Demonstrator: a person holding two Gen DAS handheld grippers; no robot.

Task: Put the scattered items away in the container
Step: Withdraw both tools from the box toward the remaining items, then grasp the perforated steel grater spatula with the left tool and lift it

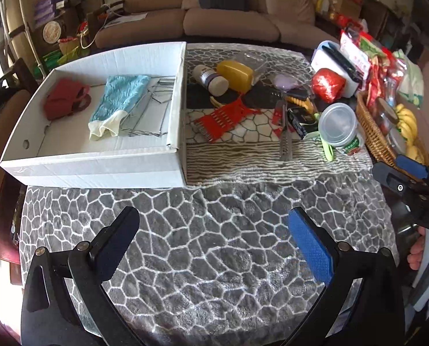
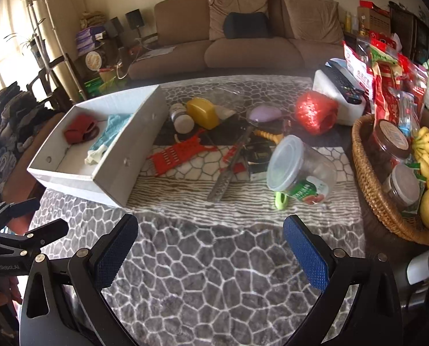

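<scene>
To clear the pile cleanly, it seems best to start with the nearest loose piece, the clear lidded jar (image 2: pixel 301 170) lying on its side, gripping across its body. Both the left claw (image 1: pixel 214 242) and right claw (image 2: pixel 211 248) hang spread wide and empty over the tabletop (image 2: pixel 203 274). The jar lies ahead of the right claw; the white box (image 1: pixel 99 161) sits ahead-left.

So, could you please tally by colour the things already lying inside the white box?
Red: 1, fabric pouch
Light blue and cream: 1, glove
Bare metal: 1, wire bundle
Total: 3 in the white box
</scene>
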